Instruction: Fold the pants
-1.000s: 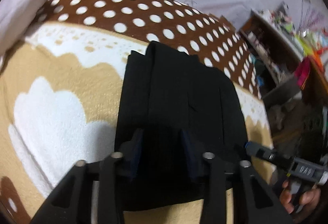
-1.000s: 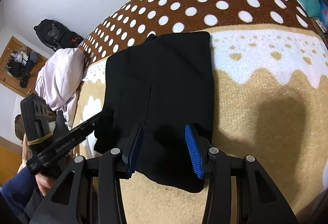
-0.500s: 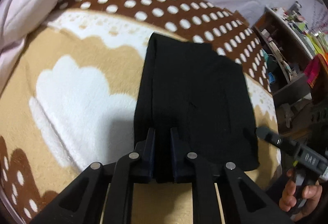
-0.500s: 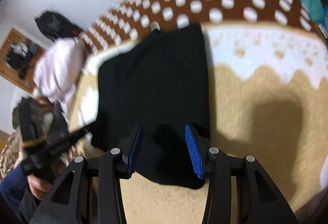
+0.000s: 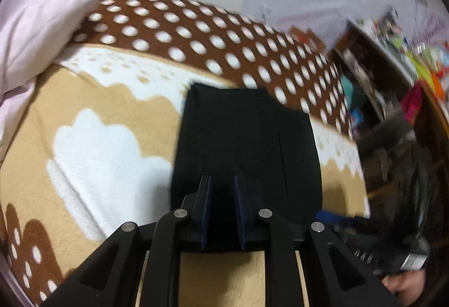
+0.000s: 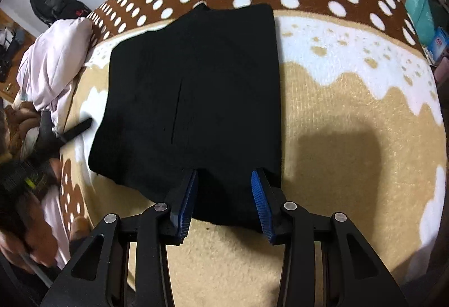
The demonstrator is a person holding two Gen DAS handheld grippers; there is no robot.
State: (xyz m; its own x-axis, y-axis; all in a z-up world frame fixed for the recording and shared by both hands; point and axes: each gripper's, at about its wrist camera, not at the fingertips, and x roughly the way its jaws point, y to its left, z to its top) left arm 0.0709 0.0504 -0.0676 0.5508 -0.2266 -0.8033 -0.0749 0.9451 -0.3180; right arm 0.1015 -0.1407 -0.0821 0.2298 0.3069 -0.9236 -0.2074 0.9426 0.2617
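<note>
Black pants (image 5: 247, 138) (image 6: 196, 82) lie folded into a flat rectangle on the bed. My left gripper (image 5: 221, 180) hovers above their near edge, its jaws a narrow gap apart, with only dark cloth showing through the gap. In the right wrist view its dark tip (image 6: 81, 125) ends just beside the pants' left edge, which lies flat. My right gripper (image 6: 224, 175) stands over the near right corner with its jaws closing. The fabric lies below the blue pads (image 6: 259, 194), which do not press it. Its blue tip (image 5: 328, 215) shows at the lower right of the left wrist view.
The bed is covered by a fleece blanket (image 6: 350, 110) in tan, white and dotted brown. Pale pink bedding (image 5: 33, 34) (image 6: 53, 62) is bunched at the left. A black bag (image 6: 53, 3) sits by the wall. Cluttered shelves (image 5: 393, 54) stand on the right. A person's hand (image 6: 16, 236) holds the left gripper.
My left jaws have gone from wide apart to a slim gap, and that gripper has drawn back and up from the pants. The right gripper has tipped further down. The pants stay flat.
</note>
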